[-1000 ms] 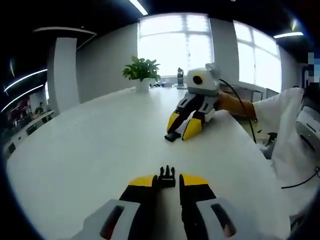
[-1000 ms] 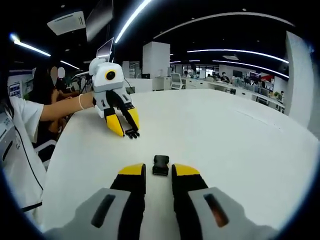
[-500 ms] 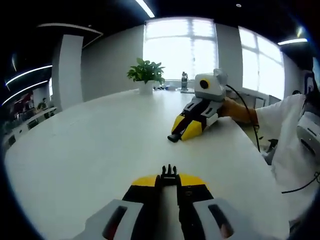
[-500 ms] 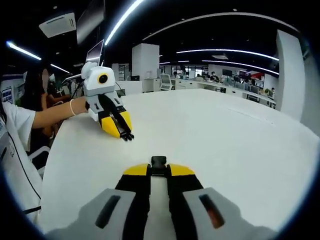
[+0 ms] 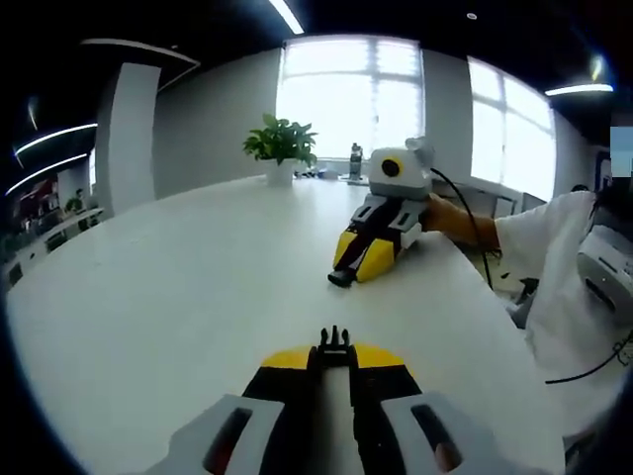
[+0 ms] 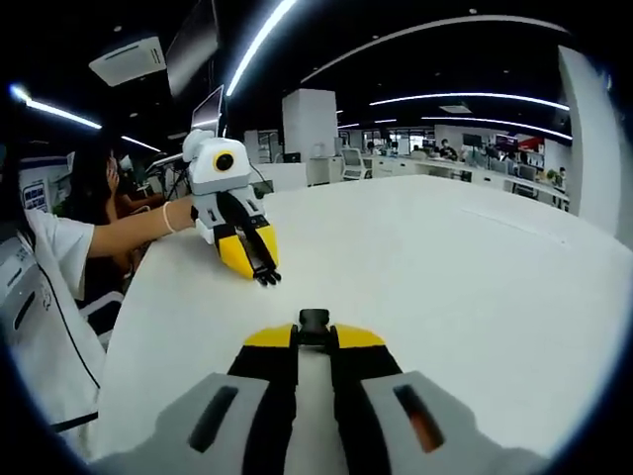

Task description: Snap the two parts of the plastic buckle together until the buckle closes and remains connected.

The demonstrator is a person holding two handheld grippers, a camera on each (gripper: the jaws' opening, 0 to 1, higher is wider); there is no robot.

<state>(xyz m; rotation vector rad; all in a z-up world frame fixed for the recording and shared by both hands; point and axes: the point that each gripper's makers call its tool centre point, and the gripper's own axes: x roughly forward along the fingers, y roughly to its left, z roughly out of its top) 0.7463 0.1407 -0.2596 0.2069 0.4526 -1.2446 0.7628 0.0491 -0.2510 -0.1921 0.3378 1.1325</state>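
Both yellow-tipped claws since clamped, left claw (image 5: pixel 332 358) on pronged buckle half (image 5: pixel 332 342), right claw (image 6: pixel 315 336) on socket half (image 6: pixel 315 323)

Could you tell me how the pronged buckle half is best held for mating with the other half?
As held now: the left gripper clamps the pronged buckle half by its rear body from behind, leaving the prongs projecting forward, free to enter the socket half.

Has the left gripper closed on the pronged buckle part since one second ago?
Yes. The left gripper jaws, then apart beside the pronged buckle part on the white table, now clamp it.
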